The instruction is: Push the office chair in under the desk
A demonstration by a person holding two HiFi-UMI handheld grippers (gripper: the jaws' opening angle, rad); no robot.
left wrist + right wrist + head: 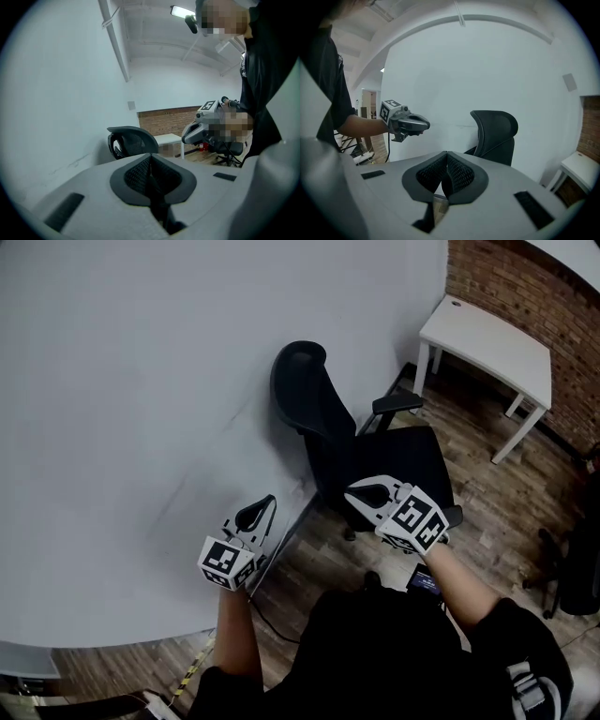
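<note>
A black mesh office chair (375,446) stands on the wood floor with its back close to the white wall (141,381). Its seat faces away from that wall. A small white desk (487,338) stands apart from it, by the brick wall at the upper right. My left gripper (265,512) is shut and empty, held in the air beside the wall. My right gripper (366,493) is also shut and empty, and hovers over the near edge of the seat. The left gripper view has the chair (131,140), the desk (166,139) and the right gripper (201,129) ahead. The right gripper view shows the chair (497,133) and the left gripper (410,123).
A brick wall (525,287) runs behind the desk. A second dark chair (572,568) stands at the right edge. A cable (272,620) lies on the floor near my feet, and yellow-black tape (192,667) lies at the foot of the wall.
</note>
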